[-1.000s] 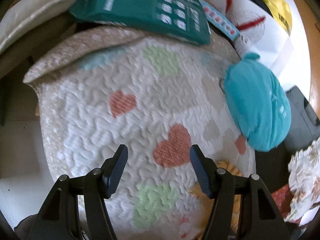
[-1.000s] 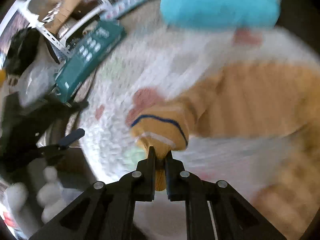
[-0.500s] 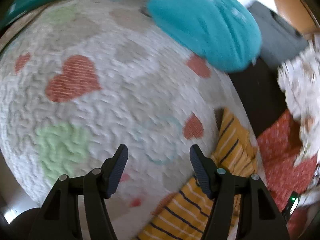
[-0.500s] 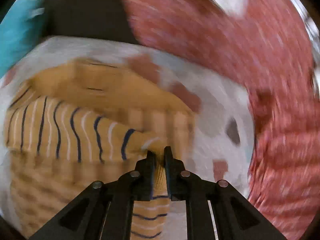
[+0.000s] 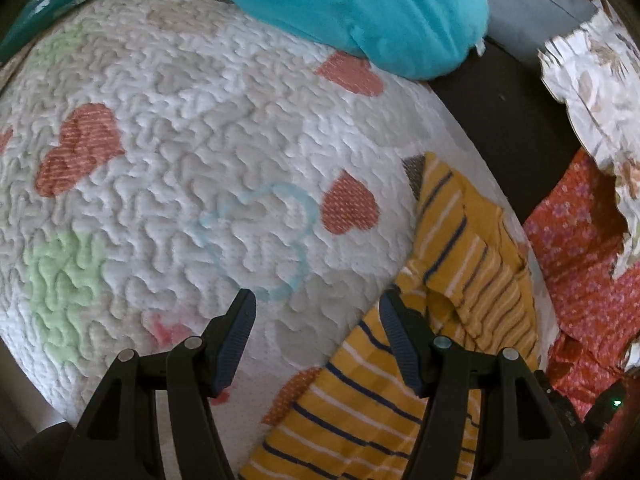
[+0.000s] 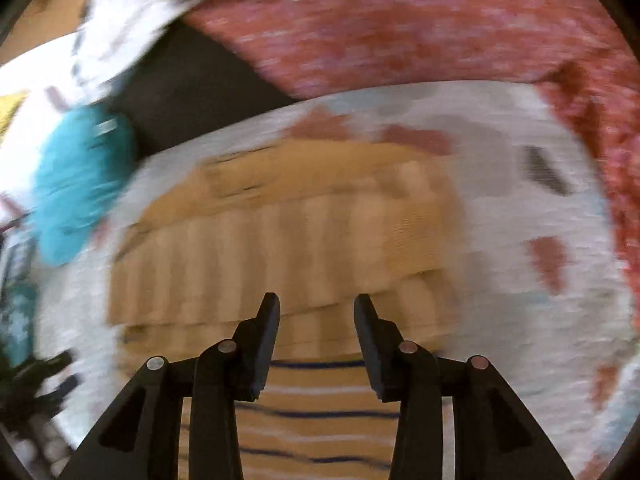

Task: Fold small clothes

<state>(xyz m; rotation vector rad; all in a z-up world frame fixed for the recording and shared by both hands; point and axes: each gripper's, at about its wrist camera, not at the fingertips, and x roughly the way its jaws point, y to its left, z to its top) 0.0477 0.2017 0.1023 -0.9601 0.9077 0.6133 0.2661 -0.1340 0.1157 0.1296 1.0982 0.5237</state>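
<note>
Left gripper points steeply down over a white quilted blanket printed with hearts; jaws spread, nothing between them, only blanket below the gap. The small yellow striped garment lies flat on the blanket, starting under the left gripper's right finger and running away up and to the right of it, long axis roughly along the blanket's right edge, navy and white stripes crossing that axis. A teal plush cushion sits well ahead of the left gripper at the blanket's far side; red patterned fabric lies off to its right beyond the blanket edge. Right wrist view is motion-blurred: right gripper has its jaws opening, pads clear of the cloth, with the same garment spread directly beneath and ahead of it, lying wide from left to right across the view, folded layers visible at its near edge. The teal cushion shows far left of the right gripper.
</note>
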